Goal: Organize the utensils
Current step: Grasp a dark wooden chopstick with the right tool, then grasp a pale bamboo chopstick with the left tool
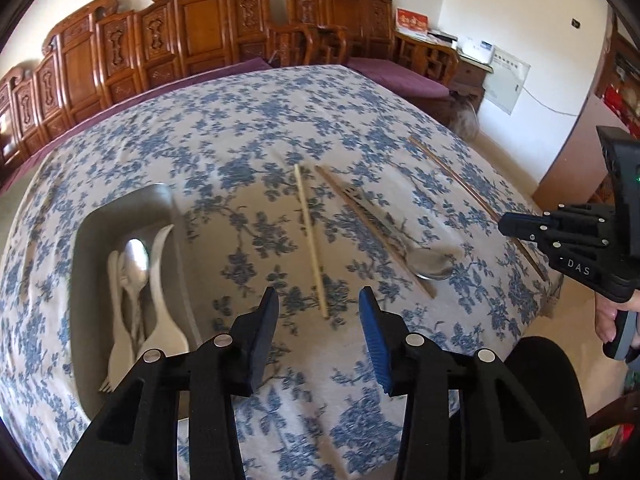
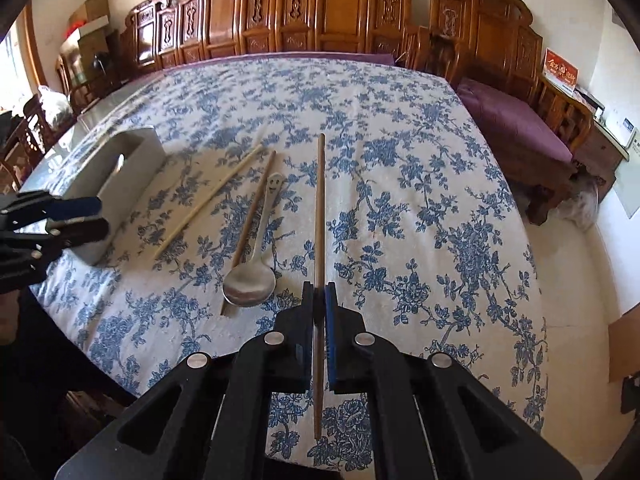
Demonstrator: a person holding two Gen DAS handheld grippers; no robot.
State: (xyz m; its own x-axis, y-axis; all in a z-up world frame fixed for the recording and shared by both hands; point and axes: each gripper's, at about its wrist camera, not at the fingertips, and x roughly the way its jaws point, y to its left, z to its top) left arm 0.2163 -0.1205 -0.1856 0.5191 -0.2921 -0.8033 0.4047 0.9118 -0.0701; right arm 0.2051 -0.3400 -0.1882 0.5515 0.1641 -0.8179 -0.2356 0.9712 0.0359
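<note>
My left gripper [image 1: 320, 296] is open and empty, its tips just short of the near end of a pale chopstick [image 1: 310, 236] lying on the floral tablecloth. To its left a grey tray [image 1: 120, 208] holds a metal spoon [image 1: 136, 260], white spoons [image 1: 160, 280] and a fork [image 1: 116, 360]. My right gripper [image 2: 319, 286] is shut on a brown chopstick [image 2: 320, 208] that points away over the table. Left of it a smiley-handled metal spoon [image 2: 250, 282] lies across a second brown chopstick [image 2: 254, 212]. The pale chopstick [image 2: 208, 204] and tray [image 2: 132, 168] lie further left.
The table's front and right edges drop to a pale floor [image 2: 580, 280]. Carved wooden benches [image 2: 344, 8] with purple cushions [image 2: 516, 124] line the wall behind. A person's hand [image 1: 604, 316] holds the right gripper, and a dark-clothed leg [image 1: 540, 380] is at the table's near edge.
</note>
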